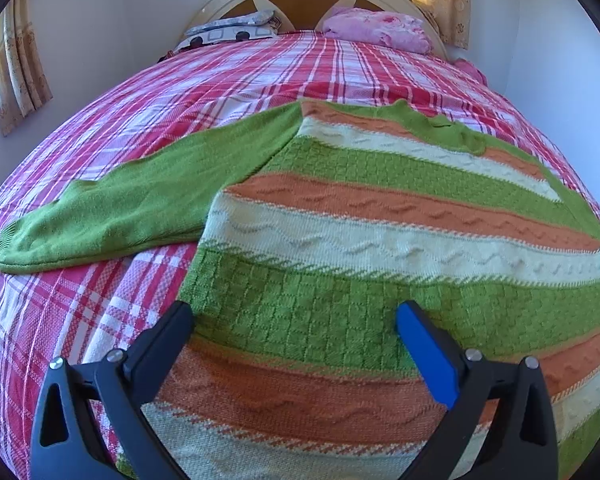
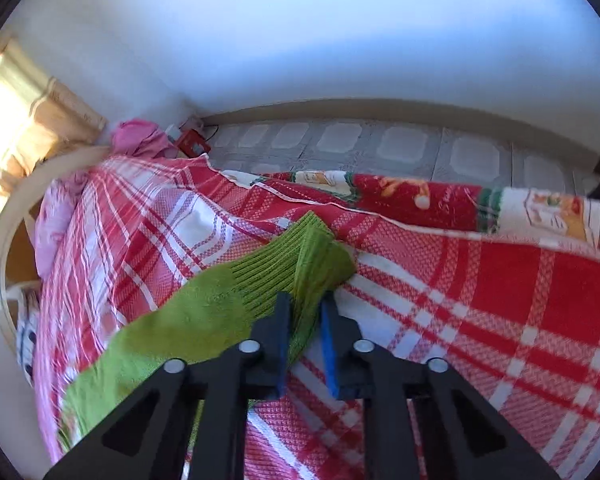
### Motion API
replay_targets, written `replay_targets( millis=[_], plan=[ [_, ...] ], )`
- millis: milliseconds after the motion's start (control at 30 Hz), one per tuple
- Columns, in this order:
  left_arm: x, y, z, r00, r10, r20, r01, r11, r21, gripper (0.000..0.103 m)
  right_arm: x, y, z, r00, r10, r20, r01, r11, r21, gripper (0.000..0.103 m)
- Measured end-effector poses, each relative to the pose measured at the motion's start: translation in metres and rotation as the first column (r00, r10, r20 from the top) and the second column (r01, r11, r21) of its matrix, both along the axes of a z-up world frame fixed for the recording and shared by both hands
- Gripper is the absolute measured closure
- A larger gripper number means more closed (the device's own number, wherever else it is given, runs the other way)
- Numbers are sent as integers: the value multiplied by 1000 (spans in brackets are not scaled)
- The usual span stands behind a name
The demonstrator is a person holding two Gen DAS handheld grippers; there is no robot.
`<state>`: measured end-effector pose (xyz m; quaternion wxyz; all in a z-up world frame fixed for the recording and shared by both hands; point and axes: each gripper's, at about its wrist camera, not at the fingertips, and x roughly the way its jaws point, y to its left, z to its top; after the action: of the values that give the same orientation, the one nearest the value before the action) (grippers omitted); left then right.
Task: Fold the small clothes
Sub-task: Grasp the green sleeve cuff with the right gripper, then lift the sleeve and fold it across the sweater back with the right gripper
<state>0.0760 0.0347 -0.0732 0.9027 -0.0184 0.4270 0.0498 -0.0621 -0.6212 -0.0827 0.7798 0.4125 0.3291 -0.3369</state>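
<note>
right claw (image 2: 306, 306) pinches ribbed green knit cuff (image 2: 300, 256) on woven plaid bedspread (image 2: 500, 280).

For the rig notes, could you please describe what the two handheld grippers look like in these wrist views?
Both match: the left gripper and right gripper have matte black plastic fingers with triangular cut-outs and round silver bolt heads at the joints. The inner faces of the fingers carry flat blue pads. No cables, markings, hands or sleeves are visible.

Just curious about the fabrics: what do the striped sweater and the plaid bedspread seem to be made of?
Striped sweater: knitted yarn, probably wool or acrylic, matte; cable ridges, basket-weave squares and a ribbed cuff show. Plaid bedspread: woven cloth, perhaps cotton, matte; its coarse weave is visible.
</note>
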Motion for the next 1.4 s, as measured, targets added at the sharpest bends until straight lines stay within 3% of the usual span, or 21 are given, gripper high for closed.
replay_targets(
  millis=[167,300,433,600,700,833,900,1000,1133,1400],
  plan=[
    [1,3,0,1000,-2,2,2,1000,-21,0,2,24,50,998,50,26,-45,987,-152,96],
    [1,3,3,1000,-6,9,6,1000,-28,0,30,70,99,982,186,31,-171,949,-265,96],
    [-9,15,14,998,-36,46,40,996,-78,0,71,144,141,936,353,15,-323,874,-364,96],
    [-32,49,29,989,30,145,-17,996,-91,0,118,258,166,836,548,-11,-490,739,-463,96],
    [-39,72,32,982,68,174,-57,996,-64,0,149,336,160,756,651,-64,-586,631,-509,96],
    [-43,99,27,976,115,187,-107,993,-51,0,183,433,132,643,759,-104,-695,521,-496,96],
    [-43,114,22,975,151,161,-138,986,-92,0,191,468,121,604,787,-125,-725,478,-496,96],
    [-40,135,10,971,206,118,-178,961,-213,0,197,519,106,552,819,-153,-759,418,-500,96],
    [-32,136,-1,973,223,61,-201,946,-254,0,206,562,84,507,844,-175,-796,380,-472,96],
    [-32,126,-2,980,188,61,-171,961,-217,0,217,609,50,425,885,-188,-855,325,-405,96]
  ],
)
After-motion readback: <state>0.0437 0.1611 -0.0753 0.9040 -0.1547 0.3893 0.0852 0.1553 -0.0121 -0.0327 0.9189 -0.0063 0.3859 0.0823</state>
